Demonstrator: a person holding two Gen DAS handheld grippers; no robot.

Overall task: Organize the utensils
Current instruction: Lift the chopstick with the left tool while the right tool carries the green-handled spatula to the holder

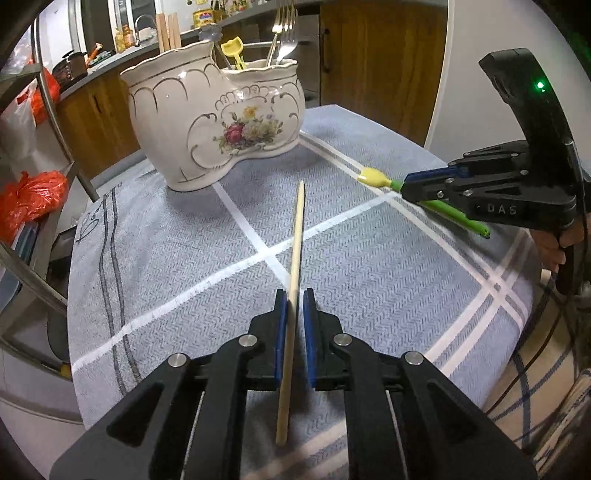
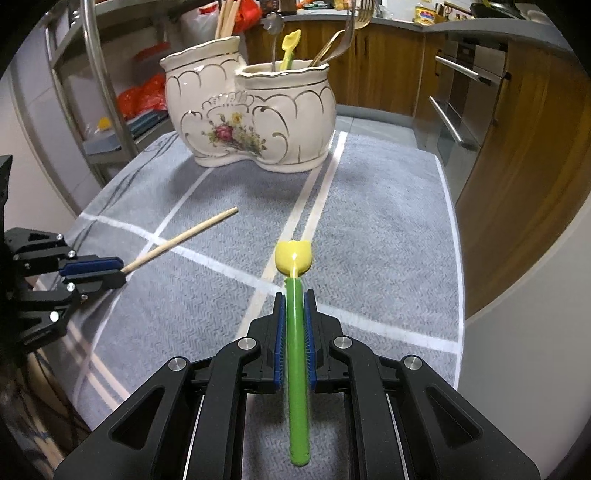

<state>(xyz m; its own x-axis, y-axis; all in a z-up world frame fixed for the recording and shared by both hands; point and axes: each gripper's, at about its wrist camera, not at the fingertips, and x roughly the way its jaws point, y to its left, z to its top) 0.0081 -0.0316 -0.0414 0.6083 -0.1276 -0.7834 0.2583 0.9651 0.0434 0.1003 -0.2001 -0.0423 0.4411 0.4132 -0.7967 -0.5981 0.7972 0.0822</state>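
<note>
A white floral ceramic holder point(image 1: 218, 118) with two compartments stands at the far end of the table; it also shows in the right wrist view point(image 2: 251, 110). Its left compartment holds wooden chopsticks point(image 2: 225, 18); its right one holds forks point(image 1: 284, 33) and a yellow-green spoon point(image 2: 290, 48). My left gripper point(image 1: 294, 295) is shut on a wooden chopstick point(image 1: 295, 254), held above the cloth and pointing at the holder. My right gripper point(image 2: 294, 295) is shut on the green handle of a spoon with a yellow bowl point(image 2: 293, 258), also above the cloth, in front of the holder.
A grey cloth with white stripes point(image 1: 369, 277) covers the table. A metal rack with red bags point(image 1: 33, 195) stands to the left. Wooden cabinets point(image 2: 517, 166) and an oven point(image 2: 458, 107) are to the right and behind.
</note>
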